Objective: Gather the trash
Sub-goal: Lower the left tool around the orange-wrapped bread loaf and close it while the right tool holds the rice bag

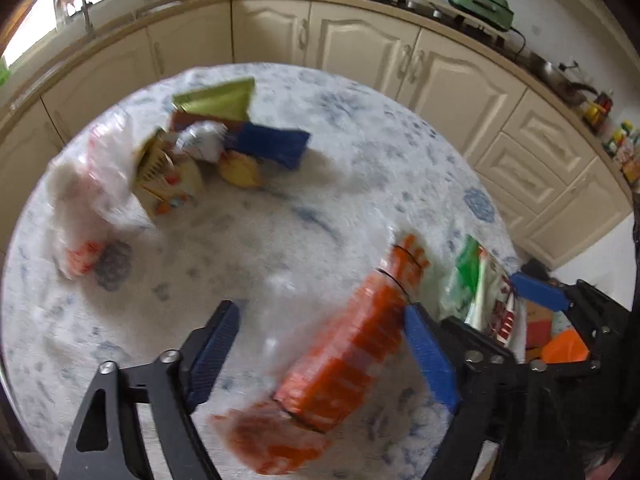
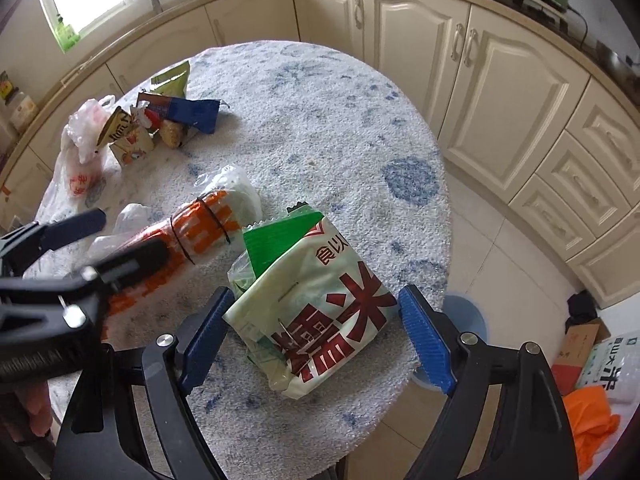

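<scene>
Right wrist view, lower centre: a pale bag with red characters [image 2: 320,316] lies on the round table [image 2: 320,128], between the right gripper's [image 2: 316,336] wide-spread fingers. At left, the left gripper [image 1: 324,356], also wide, straddles an orange-printed plastic bag [image 1: 352,344]. More wrappers [image 2: 160,120] sit upper left.

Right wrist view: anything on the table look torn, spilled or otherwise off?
No spill shows. The white rice bag between the right gripper fingers gapes open at its top with a green packet poking out. The orange-printed bag beside it is cinched with black bands.
</scene>
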